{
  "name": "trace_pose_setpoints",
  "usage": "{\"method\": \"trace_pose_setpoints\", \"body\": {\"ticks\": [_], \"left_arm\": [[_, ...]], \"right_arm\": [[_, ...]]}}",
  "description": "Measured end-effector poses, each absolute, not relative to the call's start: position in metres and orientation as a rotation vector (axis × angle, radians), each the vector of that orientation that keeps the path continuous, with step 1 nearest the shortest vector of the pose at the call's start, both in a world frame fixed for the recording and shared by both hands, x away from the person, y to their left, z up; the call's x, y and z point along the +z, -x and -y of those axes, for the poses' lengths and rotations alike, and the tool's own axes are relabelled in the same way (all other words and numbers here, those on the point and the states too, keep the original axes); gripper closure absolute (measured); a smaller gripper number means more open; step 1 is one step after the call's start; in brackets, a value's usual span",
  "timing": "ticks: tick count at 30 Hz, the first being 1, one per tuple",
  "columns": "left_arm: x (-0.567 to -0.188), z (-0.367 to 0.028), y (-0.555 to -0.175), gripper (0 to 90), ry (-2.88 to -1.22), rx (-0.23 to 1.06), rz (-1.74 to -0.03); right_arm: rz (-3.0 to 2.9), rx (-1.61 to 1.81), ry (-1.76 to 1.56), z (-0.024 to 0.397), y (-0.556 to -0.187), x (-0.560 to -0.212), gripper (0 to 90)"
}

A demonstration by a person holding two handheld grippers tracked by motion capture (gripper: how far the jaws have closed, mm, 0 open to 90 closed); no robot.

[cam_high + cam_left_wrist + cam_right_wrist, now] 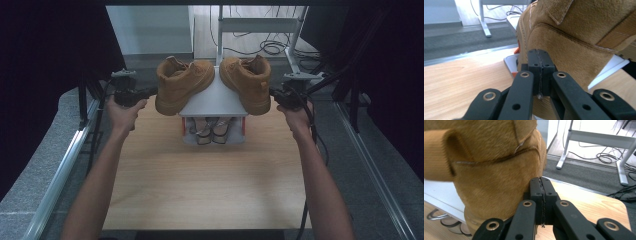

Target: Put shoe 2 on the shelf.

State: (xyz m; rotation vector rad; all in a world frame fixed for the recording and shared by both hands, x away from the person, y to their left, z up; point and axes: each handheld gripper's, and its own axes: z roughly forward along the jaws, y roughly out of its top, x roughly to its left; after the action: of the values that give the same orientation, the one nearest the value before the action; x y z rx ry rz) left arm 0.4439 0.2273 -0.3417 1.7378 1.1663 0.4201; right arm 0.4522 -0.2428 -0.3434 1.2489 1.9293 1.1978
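From the high view we see two tan boots over a small white shelf rack (214,97) at the far middle of the wooden table (200,185). The left boot (181,82) hangs off the rack's left edge, the right boot (247,82) off its right; each long axis runs outward and toward us, heels pointing at our hands. Our left gripper (145,92) meets the left boot's heel end, our right gripper (274,93) the right boot's, so each hand is nearest its own boot. Sandals (210,131) lie on the lower shelf.

In the left gripper view the jaws stand pressed fully together, and the left boot (574,42) rises just beyond and to the right of the tips; whether a thin fold of suede or a loop is pinched between them we cannot tell. The rack's white edge (609,67) shows under the boot.

In the right gripper view the jaws are likewise closed tight, and the right boot (494,175) sits just beyond and left of the tips, overhanging the shelf. This view adds the ribbed heel collar, which the overhead camera does not resolve.
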Motion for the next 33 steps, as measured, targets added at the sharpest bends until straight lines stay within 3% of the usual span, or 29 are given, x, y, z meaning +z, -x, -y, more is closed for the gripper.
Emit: {"method": "trace_pose_setpoints", "body": {"ticks": [16,19,33], "left_arm": [[-0.338,-0.215,-0.451,89.8,-1.716,0.408,-1.171],[-0.339,-0.211,-0.454,89.7,-1.699,0.336,-1.142],[-0.345,-0.185,-0.467,89.7,-1.697,0.296,-1.141]], "right_arm": [[-1.929,1.211,-1.248,0.223,-0.471,-0.350,89.3],[-1.947,1.221,-1.237,0.220,-0.473,-0.352,89.3],[-1.989,1.165,-1.182,0.202,-0.486,-0.357,88.8]]}}
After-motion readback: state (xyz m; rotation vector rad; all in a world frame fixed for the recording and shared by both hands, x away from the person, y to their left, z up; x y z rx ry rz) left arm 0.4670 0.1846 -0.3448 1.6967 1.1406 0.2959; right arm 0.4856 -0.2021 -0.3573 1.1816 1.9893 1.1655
